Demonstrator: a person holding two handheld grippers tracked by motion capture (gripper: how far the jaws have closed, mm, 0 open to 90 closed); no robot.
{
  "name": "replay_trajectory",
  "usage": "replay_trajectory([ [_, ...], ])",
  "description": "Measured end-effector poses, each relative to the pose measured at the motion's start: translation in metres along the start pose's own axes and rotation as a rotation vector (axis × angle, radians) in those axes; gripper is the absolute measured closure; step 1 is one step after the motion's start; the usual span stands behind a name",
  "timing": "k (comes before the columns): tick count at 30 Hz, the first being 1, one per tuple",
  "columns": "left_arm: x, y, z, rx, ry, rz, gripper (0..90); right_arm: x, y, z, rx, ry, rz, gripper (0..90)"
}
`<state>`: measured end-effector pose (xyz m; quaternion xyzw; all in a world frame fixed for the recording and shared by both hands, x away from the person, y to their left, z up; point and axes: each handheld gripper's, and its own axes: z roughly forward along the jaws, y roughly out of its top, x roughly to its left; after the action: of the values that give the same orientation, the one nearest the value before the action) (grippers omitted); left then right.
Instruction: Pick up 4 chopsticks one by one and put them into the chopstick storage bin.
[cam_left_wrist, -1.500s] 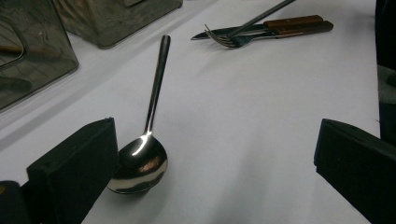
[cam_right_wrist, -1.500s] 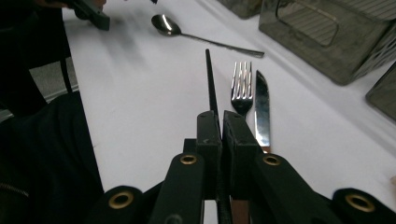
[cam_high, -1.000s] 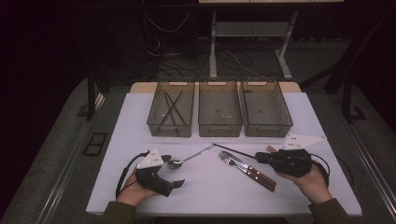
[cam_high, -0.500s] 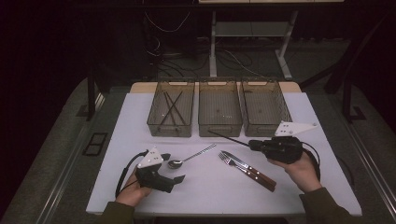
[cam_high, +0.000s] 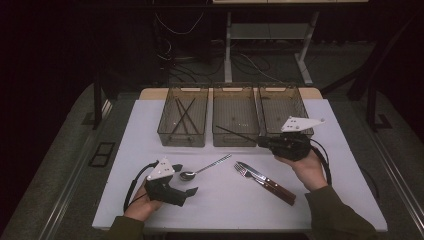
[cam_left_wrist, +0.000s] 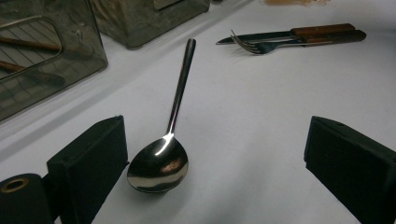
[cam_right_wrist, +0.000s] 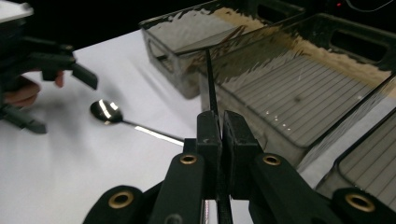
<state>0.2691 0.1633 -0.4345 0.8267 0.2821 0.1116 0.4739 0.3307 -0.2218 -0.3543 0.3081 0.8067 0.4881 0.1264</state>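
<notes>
Right now the right claw (cam_high: 264, 141) is clamped on a thin dark chopstick (cam_high: 239, 134), held just in front of the middle bin (cam_high: 235, 137). Its long free end could catch the bin's near wall and twist loose. Nearer the person than that bin, the left claw (cam_left_wrist: 215, 154) stands wide, its jaws having just eased inward around the spoon (cam_left_wrist: 161, 158) on the counter (cam_left_wrist: 261, 116), not gripping it.

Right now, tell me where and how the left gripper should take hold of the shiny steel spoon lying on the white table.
Grip the shiny steel spoon at the neck just above its bowl, probably from straight above. The bowl is wide and rounded, while the slim straight handle lies flat on the white table and fits between the pads. The left gripper stands open, one jaw either side of the bowl, so a slight advance lines it up.
</notes>
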Motion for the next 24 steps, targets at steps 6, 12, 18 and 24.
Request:
replay_trajectory([
  [6,0.000,0.000,0.000,-0.004,0.002,-0.002,5.5,-0.003,0.017,0.016,-0.008,-0.021,0.011,85.9],
  [12,0.001,0.000,0.000,0.004,0.000,-0.006,5.5,-0.007,0.033,0.036,-0.011,-0.026,0.024,85.9],
  [18,0.000,0.000,0.001,0.005,0.002,-0.005,5.6,-0.008,0.050,0.054,-0.020,-0.039,0.035,85.9],
  [24,-0.001,0.000,0.001,-0.002,0.001,-0.013,5.6,-0.010,0.065,0.078,-0.017,-0.054,0.045,85.9],
])
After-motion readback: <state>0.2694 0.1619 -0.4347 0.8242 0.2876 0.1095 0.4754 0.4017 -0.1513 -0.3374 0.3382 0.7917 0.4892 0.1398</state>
